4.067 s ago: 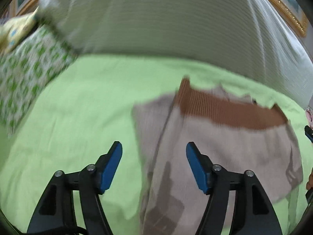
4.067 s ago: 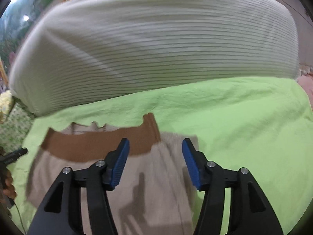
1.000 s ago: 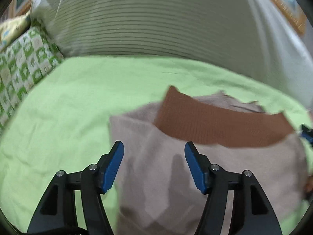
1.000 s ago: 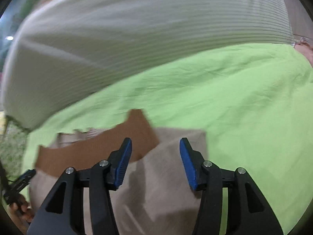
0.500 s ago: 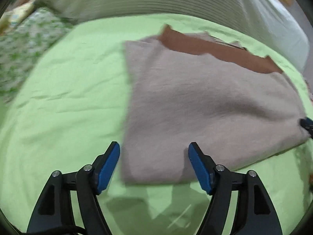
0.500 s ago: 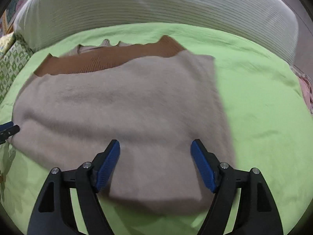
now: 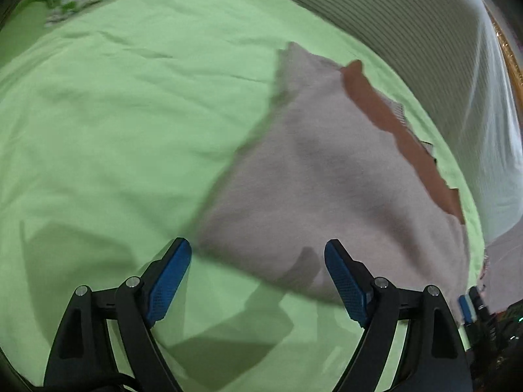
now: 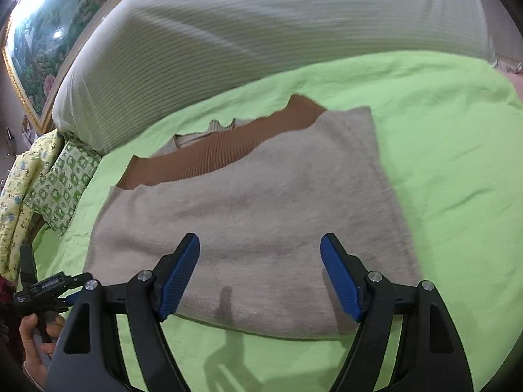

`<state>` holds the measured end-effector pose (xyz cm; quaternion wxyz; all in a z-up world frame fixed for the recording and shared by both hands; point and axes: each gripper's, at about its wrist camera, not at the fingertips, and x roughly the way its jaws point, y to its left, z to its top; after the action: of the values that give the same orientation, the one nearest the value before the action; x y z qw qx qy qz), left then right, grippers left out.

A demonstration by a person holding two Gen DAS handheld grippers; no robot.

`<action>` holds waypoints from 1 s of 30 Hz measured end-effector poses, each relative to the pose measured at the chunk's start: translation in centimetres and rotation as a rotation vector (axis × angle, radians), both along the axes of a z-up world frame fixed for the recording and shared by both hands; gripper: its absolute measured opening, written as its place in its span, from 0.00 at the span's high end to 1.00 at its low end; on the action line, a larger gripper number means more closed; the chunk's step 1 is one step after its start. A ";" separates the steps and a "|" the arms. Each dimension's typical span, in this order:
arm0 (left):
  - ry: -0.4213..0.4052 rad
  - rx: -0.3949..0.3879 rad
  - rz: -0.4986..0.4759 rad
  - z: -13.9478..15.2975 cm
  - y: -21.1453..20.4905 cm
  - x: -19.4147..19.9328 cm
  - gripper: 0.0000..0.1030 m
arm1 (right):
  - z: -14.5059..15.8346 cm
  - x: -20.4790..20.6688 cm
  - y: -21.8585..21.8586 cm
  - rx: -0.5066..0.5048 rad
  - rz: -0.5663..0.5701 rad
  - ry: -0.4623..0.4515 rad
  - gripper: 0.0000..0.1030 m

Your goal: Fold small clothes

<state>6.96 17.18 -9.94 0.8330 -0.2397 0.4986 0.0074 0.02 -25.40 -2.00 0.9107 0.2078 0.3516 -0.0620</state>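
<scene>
While both sets of jaws stood wide, nothing was caught between them. Nearest the right wrist camera, the right hand-held gripper (image 8: 260, 274) hung released over the near edge of the sweater (image 8: 248, 215), its blue pads clear of the cloth; its jaws had just been opening. Seen from the left wrist camera, the left hand-held gripper (image 7: 256, 274) was likewise released, its jaws just opened further, with the sweater's near edge (image 7: 327, 179) lying below and between the fingers, not pinched. At the lower left of the right view, a hand (image 8: 32, 336) gripped the left tool's handle.

Beyond the fingers, the beige sweater lay folded and flat on the green bedsheet (image 8: 457, 150), a brown ribbed band (image 8: 212, 156) showing along its far edge, with a bit of scalloped beige trim past that. Left of it, beside the sheet, sat a green-patterned cushion (image 8: 62, 186) and a yellow printed one (image 8: 19, 196). Farther back, a large striped white pillow (image 8: 261, 32) ran across the bed, and behind it a gold-framed painting (image 8: 36, 42) hung.
</scene>
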 end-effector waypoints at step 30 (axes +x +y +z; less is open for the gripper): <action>-0.529 0.099 -0.841 13.0 -33.4 -2.0 0.84 | -3.3 -10.0 -12.7 0.656 -0.268 -0.360 0.41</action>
<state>4.98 -16.19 3.02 0.8722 0.0283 0.3225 -0.3665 -9.94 -38.05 -5.26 0.8268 0.5395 0.1570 -0.0274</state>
